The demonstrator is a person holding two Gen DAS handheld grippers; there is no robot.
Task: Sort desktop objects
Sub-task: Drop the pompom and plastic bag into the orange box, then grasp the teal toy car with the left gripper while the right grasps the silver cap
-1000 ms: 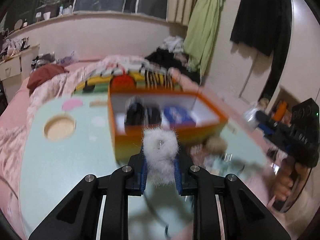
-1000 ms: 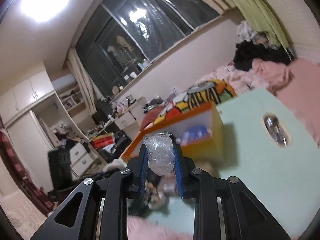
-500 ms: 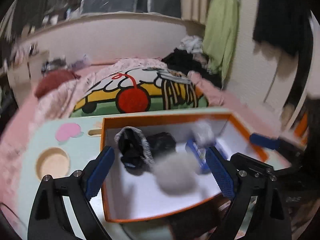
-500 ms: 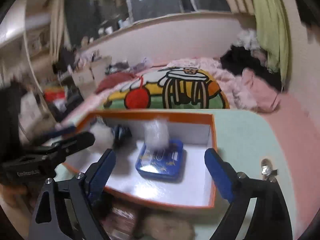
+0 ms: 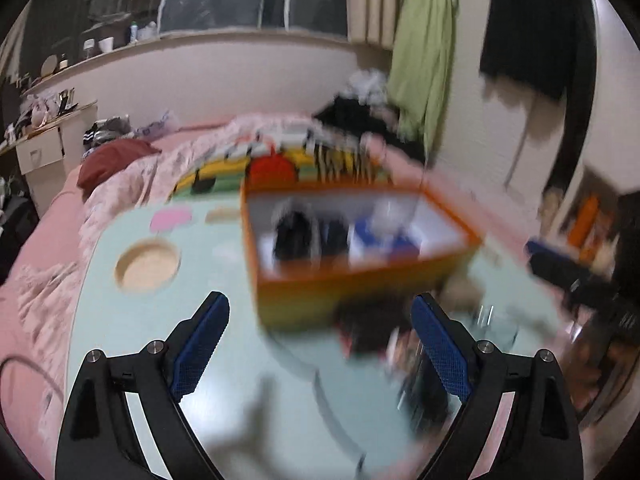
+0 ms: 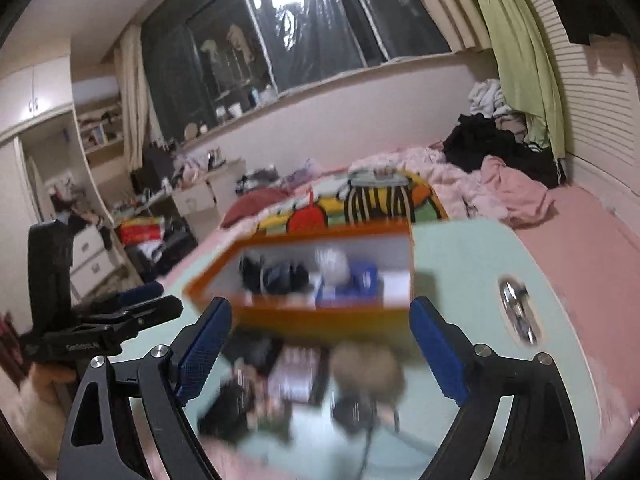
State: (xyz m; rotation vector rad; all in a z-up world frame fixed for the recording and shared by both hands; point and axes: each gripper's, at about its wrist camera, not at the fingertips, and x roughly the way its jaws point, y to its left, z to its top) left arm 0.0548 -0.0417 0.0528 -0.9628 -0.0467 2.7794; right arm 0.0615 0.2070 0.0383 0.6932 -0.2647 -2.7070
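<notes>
Both grippers hang spread wide and empty above a pale green table (image 5: 132, 320) set beside a pink bed (image 6: 592, 232). The left gripper (image 5: 320, 344) faces an orange box (image 5: 360, 280) on the far half of the table; the right gripper (image 6: 320, 344) looks at the same box from the other side. Inside the box, blurred by motion, lie dark items (image 5: 308, 236) at the left, a blue tin (image 6: 352, 284) toward the right and a pale fluffy ball (image 6: 334, 266) resting on or just beside the tin. On the table near the box sits a jumble of small things (image 6: 280, 384), among them a beige pompom (image 6: 366, 364), too smeared to identify further. A round hole (image 5: 146, 266) in the table shows at the left of the box.
</notes>
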